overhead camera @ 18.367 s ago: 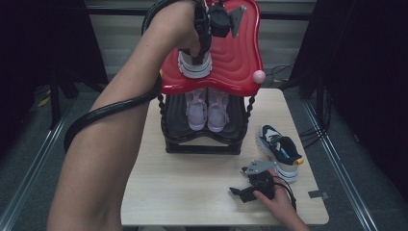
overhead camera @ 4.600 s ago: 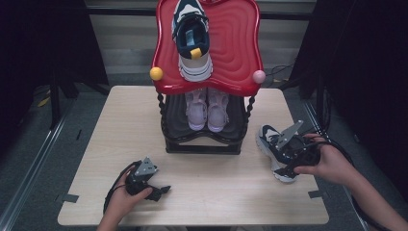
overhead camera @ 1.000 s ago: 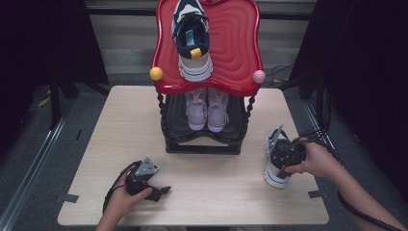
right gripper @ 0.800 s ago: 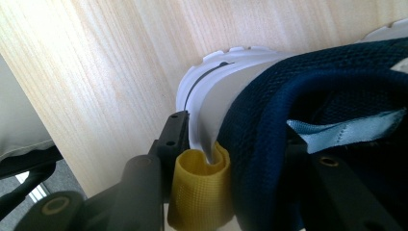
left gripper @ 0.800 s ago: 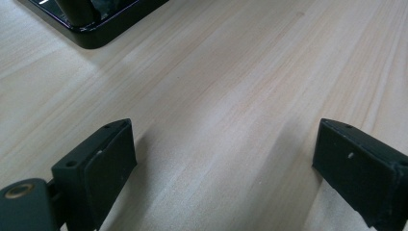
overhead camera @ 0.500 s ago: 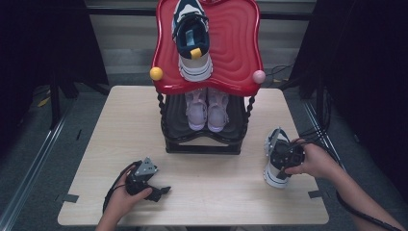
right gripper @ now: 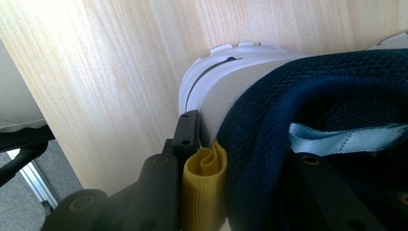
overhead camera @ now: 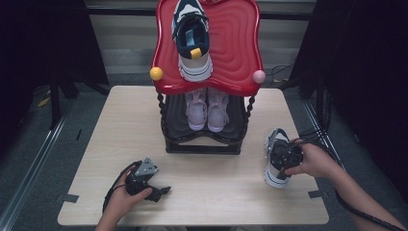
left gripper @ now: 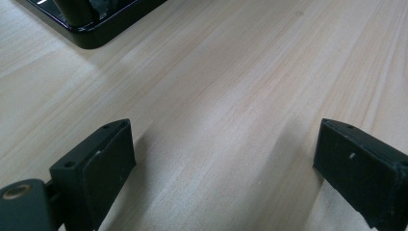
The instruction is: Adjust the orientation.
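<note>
Shoe: we see a navy sneaker (overhead camera: 277, 159) with a white sole, a pale blue tongue loop and a yellow heel tab, lying on the right part of the bench (overhead camera: 96, 144), toe toward the rack (overhead camera: 204, 130).
Right tool: our right tool (overhead camera: 287, 160) has just been closing its jaws on the sneaker's heel collar; in the right gripper view one jaw presses the outside of the heel beside the yellow tab (right gripper: 204, 192), the other sits inside the opening.
Left tool: our left tool (overhead camera: 156, 191) rests on the bench near the front edge, jaws spread wide with bare wood between them.
Edges: the sneaker lies close to the bench's right edge.
Room: open wood stretches between both tools, in front of the rack.
</note>
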`<control>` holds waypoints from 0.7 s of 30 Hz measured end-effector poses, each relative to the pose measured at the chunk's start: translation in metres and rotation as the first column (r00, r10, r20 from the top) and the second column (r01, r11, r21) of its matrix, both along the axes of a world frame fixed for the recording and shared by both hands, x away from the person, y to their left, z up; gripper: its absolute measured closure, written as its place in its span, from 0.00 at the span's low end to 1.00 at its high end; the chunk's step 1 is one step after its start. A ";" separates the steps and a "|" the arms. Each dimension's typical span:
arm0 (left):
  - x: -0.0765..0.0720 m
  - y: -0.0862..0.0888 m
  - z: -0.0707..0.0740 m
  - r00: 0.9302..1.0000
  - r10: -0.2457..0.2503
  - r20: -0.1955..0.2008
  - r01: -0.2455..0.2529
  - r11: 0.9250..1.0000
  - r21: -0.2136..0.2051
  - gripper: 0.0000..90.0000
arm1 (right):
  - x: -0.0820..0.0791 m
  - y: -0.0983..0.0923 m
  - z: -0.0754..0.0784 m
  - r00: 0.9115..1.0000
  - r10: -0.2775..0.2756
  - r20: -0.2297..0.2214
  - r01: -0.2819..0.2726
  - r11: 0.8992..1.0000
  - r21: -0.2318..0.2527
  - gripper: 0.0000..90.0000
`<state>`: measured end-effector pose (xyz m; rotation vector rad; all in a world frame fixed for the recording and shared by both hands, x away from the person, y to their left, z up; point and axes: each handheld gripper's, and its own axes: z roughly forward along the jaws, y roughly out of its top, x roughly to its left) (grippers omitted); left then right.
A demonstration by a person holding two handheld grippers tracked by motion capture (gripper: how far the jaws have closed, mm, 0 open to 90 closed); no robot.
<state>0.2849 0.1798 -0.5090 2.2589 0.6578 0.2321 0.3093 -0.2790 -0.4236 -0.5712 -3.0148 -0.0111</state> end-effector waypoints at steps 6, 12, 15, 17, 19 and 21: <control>0.000 0.000 0.000 1.000 -0.001 0.002 0.001 1.000 0.002 0.07 | -0.002 0.000 0.001 1.000 -0.008 -0.006 0.008 1.000 0.013 0.77; 0.000 0.000 0.000 1.000 -0.001 0.001 0.001 1.000 0.002 0.07 | -0.004 -0.001 0.004 1.000 -0.020 -0.008 0.020 0.999 0.028 0.77; 0.000 0.000 0.000 1.000 -0.001 -0.001 0.001 1.000 0.000 0.07 | -0.005 -0.001 0.008 1.000 -0.015 -0.006 0.015 0.999 0.036 0.77; 0.000 0.000 0.000 1.000 -0.001 0.000 0.001 1.000 0.000 0.07 | -0.005 -0.001 0.012 1.000 -0.003 0.009 0.003 1.000 0.030 0.77; 0.000 0.000 0.000 1.000 -0.001 0.000 0.001 1.000 0.000 0.07 | -0.004 -0.001 0.016 1.000 0.005 0.020 -0.006 0.999 0.042 0.77; 0.000 0.000 0.000 1.000 -0.001 0.000 0.001 1.000 0.000 0.07 | -0.005 0.000 0.021 1.000 0.007 0.026 -0.008 0.999 0.042 0.77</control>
